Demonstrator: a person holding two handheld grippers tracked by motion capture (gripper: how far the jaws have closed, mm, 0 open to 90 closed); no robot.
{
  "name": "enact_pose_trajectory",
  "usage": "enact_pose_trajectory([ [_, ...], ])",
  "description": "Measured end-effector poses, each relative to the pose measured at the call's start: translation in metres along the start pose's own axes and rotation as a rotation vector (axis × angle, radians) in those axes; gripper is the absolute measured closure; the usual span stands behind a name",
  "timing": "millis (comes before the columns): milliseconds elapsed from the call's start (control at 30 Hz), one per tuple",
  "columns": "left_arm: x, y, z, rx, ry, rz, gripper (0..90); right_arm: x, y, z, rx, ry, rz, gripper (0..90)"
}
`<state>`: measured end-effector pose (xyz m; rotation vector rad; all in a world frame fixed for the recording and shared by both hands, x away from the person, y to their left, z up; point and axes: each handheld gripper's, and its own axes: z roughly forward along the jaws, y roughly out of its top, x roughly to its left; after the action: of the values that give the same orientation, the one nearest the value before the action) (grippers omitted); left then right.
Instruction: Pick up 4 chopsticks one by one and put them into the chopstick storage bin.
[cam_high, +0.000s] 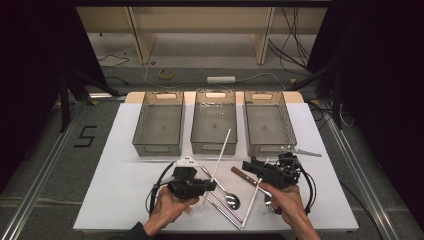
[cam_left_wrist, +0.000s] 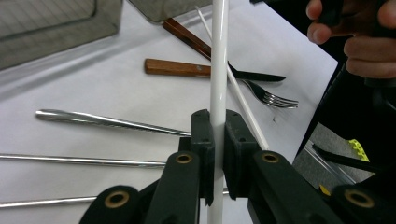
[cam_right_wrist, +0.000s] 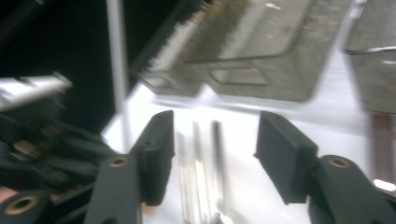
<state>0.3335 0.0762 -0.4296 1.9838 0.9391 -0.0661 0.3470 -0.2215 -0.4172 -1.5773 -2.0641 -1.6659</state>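
Observation:
My left gripper is shut on a long white stick, which slants from the front of the table up toward the middle bin. In the left gripper view the pads pinch that stick low on its length. My right gripper points left over the cutlery, open. In the right gripper view its jaws stand wide apart with nothing between them, and the white stick crosses at the left beside the left gripper.
Three grey bins stand in a row at the back. On the white table lie a second white stick, a wooden-handled knife, a fork, a spoon, metal straws and a metal utensil.

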Motion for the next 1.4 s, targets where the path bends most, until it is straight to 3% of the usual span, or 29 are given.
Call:
enact_pose_trajectory([
  [67,0.003,0.002,-0.005,-0.008,0.007,-0.006,83.7,-0.001,0.0,-0.002,0.011,-0.021,-0.01,45.4],
  [133,0.008,0.004,-0.012,-0.016,0.022,-0.007,83.7,-0.004,0.0,-0.006,0.018,-0.082,-0.042,43.1],
  [167,0.008,0.004,-0.012,-0.016,0.022,-0.007,83.7,-0.004,0.0,-0.006,0.018,-0.082,-0.042,43.1],
  [367,0.017,0.01,-0.026,-0.029,0.053,-0.009,83.7,-0.007,0.001,-0.011,0.076,-0.247,-0.13,39.8],
  [600,0.033,0.017,-0.044,-0.057,0.102,-0.02,83.6,-0.02,0.0,-0.01,0.153,-0.346,-0.123,37.2],
  [800,0.044,0.022,-0.055,-0.067,0.138,-0.029,83.6,-0.029,-0.001,-0.007,0.187,-0.385,-0.108,35.7],
  [933,0.052,0.027,-0.063,-0.069,0.16,-0.034,83.6,-0.031,-0.002,-0.007,0.192,-0.387,-0.103,35.4],
  [1067,0.065,0.036,-0.071,-0.084,0.182,-0.059,83.6,-0.031,-0.003,-0.008,0.19,-0.374,-0.103,34.5],
  [1400,0.101,0.074,-0.089,-0.118,0.284,-0.09,83.6,-0.03,-0.008,-0.016,0.167,-0.339,-0.105,32.1],
])
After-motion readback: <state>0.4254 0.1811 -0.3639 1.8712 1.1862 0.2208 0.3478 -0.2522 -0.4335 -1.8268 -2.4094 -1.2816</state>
